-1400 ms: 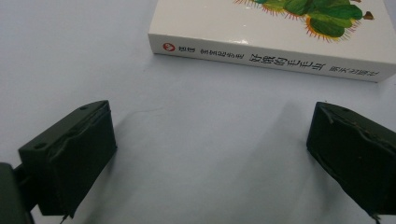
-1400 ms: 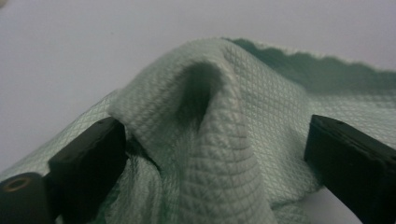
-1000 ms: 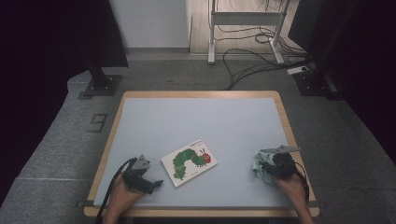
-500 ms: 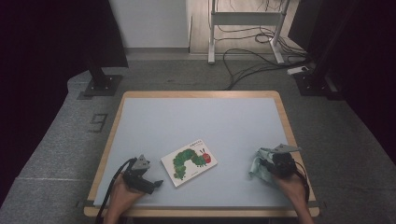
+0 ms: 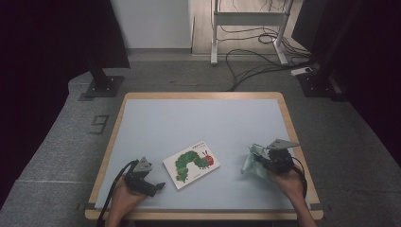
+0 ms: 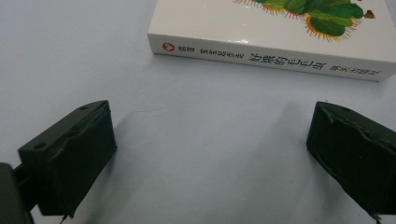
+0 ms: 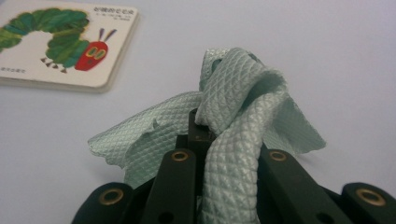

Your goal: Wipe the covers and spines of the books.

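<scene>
Right gripper view shows the right gripper (image 7: 219,135) clamped on a pale green cloth (image 7: 233,93), bunched up for lifting off the table (image 5: 198,118). Ahead to its left lies the picture book (image 7: 60,42). The left gripper (image 6: 210,154) rests open, just short of the book's spine. No containers are present.

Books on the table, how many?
1. The caterpillar book lies flat on the table near its front edge, between the left gripper and the right gripper, which is shut on a cloth.
</scene>
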A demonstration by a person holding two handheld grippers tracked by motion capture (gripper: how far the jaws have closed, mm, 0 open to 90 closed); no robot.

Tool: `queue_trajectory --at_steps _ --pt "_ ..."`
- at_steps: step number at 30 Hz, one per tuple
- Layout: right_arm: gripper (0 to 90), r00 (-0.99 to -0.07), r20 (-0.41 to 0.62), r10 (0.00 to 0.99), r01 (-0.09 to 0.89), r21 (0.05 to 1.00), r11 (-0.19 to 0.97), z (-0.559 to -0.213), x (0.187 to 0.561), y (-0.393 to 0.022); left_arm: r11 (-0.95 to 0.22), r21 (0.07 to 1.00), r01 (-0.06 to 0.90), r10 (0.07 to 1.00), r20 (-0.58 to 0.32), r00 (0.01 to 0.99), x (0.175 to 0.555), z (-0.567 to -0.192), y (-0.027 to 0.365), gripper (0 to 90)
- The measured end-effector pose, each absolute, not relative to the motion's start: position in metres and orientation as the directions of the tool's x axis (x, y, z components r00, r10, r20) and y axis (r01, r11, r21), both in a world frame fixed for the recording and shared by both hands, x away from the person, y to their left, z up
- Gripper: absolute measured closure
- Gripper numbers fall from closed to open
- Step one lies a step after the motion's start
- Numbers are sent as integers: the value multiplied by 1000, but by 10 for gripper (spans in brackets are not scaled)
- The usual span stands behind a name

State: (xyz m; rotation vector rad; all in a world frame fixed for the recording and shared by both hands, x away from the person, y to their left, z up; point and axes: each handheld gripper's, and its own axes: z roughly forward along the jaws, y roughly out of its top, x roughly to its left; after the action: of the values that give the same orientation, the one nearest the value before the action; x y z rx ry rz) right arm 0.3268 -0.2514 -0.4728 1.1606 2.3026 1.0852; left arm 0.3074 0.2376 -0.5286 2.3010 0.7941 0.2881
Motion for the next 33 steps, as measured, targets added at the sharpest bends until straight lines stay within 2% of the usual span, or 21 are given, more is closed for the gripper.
queue_trajectory --at_steps 33 --pt "786 -728 36 684 441 789 428 -458 354 -174 -584 666 464 614 -12 789 307 -529 238 9"
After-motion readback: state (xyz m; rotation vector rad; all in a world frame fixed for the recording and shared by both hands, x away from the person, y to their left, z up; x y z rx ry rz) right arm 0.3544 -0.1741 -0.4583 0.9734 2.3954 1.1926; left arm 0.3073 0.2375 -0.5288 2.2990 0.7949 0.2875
